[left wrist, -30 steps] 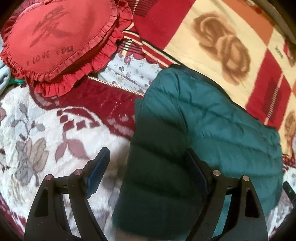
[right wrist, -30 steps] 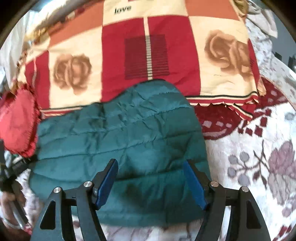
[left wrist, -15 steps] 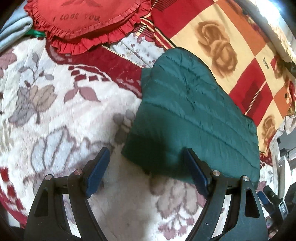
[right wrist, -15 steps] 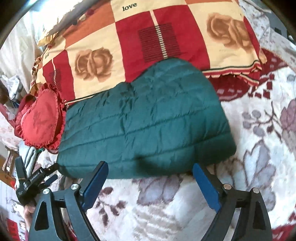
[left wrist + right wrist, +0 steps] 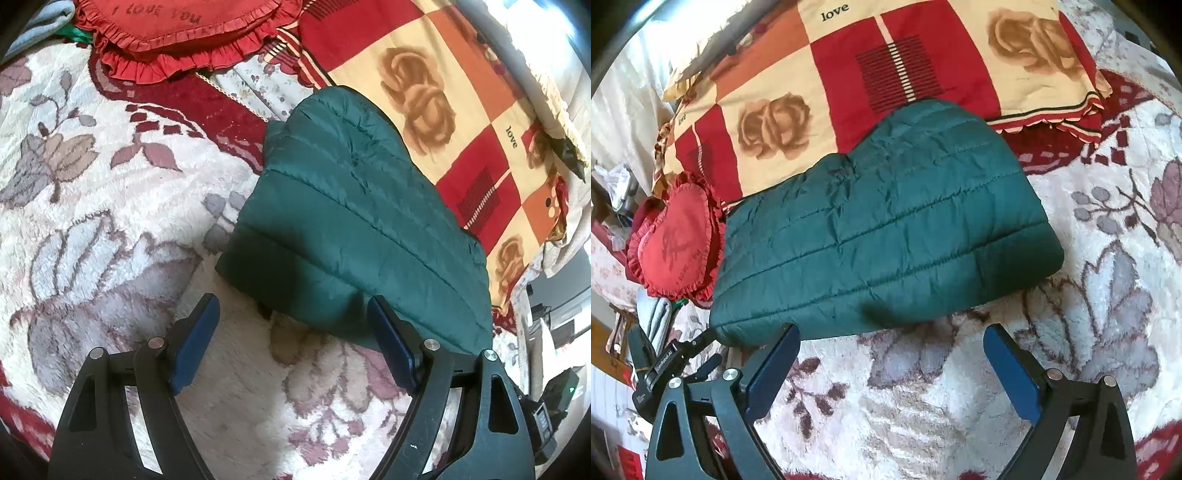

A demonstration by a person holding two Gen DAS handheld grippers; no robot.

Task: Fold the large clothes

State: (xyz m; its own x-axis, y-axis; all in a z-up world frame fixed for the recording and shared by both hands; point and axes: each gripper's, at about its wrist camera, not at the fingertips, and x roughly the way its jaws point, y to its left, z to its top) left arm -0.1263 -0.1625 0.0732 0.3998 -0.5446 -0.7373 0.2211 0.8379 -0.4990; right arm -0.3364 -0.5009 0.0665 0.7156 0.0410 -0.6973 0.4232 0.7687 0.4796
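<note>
The folded green quilted jacket (image 5: 886,236) is lying on the floral blanket (image 5: 923,406), its far edge overlapping the rose-patterned sheet (image 5: 775,74). The right gripper (image 5: 890,354) is hovering with nothing between its jaws, which have just been opening, and this view alone is showing the left gripper's side (image 5: 665,365). The left gripper (image 5: 291,325) is spread and empty, its view revealing lettering on the red heart cushion (image 5: 177,22).

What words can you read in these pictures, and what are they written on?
"I LOVE YOU" on the red heart cushion, left wrist view.
"love" on a cream square of the rose blanket, right wrist view.
"love" again on the same blanket, left wrist view.
"love", small, near the blanket's left edge.
White label on the left tool: too small to read surely.
</note>
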